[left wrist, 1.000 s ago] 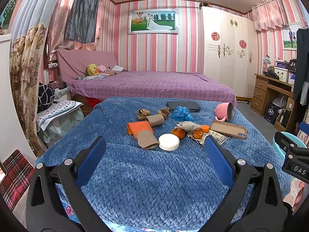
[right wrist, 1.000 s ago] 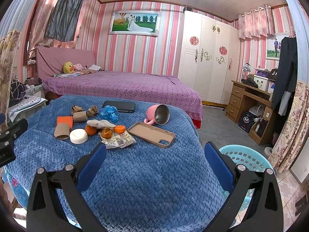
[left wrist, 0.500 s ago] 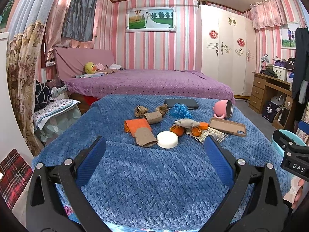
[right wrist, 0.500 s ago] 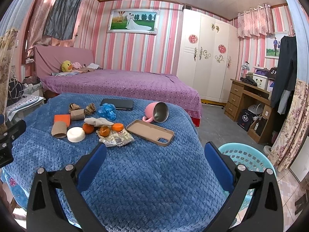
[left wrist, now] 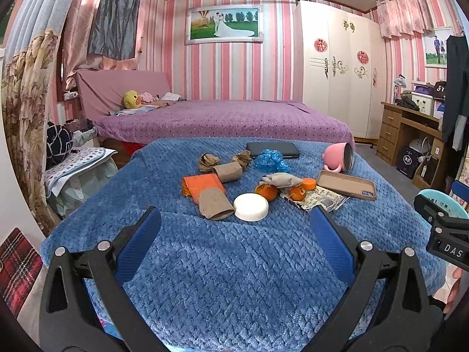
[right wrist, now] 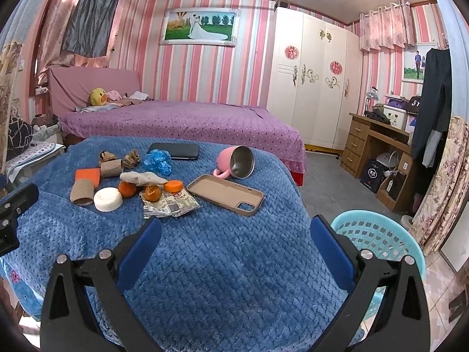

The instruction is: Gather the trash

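Trash lies in a cluster on the blue blanket [left wrist: 234, 264]: cardboard rolls [left wrist: 215, 204] [left wrist: 227, 172], an orange card [left wrist: 202, 184], crumpled brown paper [left wrist: 208, 161], a blue plastic wad [left wrist: 271, 161], orange peels [left wrist: 266, 191], a grey rag [left wrist: 281, 179], foil wrappers [left wrist: 319, 201] and a white round lid [left wrist: 251, 207]. My left gripper [left wrist: 234, 226] is open and empty, just short of the lid. My right gripper [right wrist: 236, 234] is open and empty, near the wrappers [right wrist: 170, 205] and the blanket's right edge.
A pink mug [right wrist: 236, 162] lies on its side, with a tan phone case [right wrist: 225, 195] and a dark phone [right wrist: 174, 151] near it. A turquoise basket [right wrist: 378, 234] stands on the floor to the right. A purple bed [right wrist: 176, 123] is behind.
Both grippers have moved a little forward toward the trash cluster; the objects look slightly nearer. Both stay open.
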`<state>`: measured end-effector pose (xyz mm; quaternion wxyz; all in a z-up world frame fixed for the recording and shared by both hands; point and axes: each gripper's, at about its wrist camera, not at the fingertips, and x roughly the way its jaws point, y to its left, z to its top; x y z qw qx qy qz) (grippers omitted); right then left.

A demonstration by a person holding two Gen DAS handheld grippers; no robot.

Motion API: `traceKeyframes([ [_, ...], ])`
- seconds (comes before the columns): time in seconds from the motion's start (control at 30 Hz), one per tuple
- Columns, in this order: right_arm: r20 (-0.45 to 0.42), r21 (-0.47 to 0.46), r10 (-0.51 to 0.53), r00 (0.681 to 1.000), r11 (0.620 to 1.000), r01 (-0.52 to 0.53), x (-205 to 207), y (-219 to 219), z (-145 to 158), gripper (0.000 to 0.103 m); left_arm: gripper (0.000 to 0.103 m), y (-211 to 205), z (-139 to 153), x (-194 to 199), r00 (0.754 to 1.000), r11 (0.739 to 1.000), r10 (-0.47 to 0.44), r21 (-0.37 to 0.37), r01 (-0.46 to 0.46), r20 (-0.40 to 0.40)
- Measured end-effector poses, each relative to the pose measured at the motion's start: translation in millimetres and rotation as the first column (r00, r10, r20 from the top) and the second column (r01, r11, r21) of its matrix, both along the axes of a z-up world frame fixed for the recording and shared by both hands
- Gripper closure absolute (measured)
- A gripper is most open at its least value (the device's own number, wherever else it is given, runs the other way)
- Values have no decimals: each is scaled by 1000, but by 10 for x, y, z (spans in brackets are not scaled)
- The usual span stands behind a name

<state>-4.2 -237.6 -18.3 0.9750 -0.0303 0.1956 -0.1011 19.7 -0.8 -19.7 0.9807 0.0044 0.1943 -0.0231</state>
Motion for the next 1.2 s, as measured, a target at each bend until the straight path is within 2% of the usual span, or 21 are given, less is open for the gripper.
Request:
traceKeyframes([
  [0.37,-25,-7,-10,1000,1000,10,190,-41,-122,4,5,116,-151,218,999,1000,12,-8,-12,-45],
  [0.8,-15,-1,-18,1000,1000,18,613,-95,-227,4,5,327,-361,847,992,999,47,-11,-49,-121],
  [0.9,-34,6,-19,999,1000,20,723,-146,-261,4,5,384,-405,1077,985,997,78,-12,-81,-154],
  [1.03,-75,-21,-71,995,997,69,900,-193,-318,4,5,394,-442,1348,975,995,98,4,-99,-198],
  [1.2,-97,-20,-91,991,996,89,1003,-221,-349,4,5,462,-566,1714,951,993,85,-50,-104,-299],
])
